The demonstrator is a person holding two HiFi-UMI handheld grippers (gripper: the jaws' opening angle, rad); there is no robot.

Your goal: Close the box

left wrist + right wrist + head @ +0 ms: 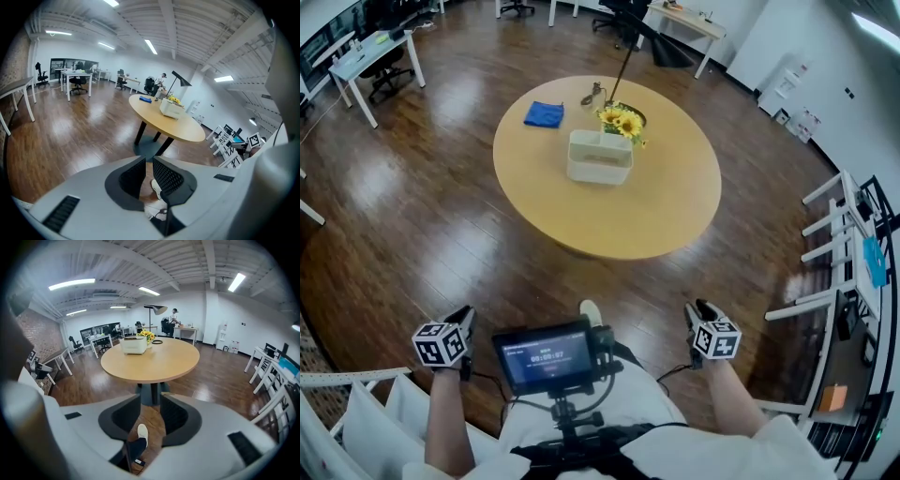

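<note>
Your white rectangular plastic box (600,157) sits on the round wooden table (666,211), well ahead and roughly centred between both hands, long axis across you; left gripper (149,165) jaws narrowly apart, right gripper (150,403) wider, both empty.

All views toward distant table (661,211), box (599,157)

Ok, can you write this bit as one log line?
box: on table, beside flowers | left hand-held gripper: open, empty | right hand-held gripper: open, empty | both: short of table
</note>
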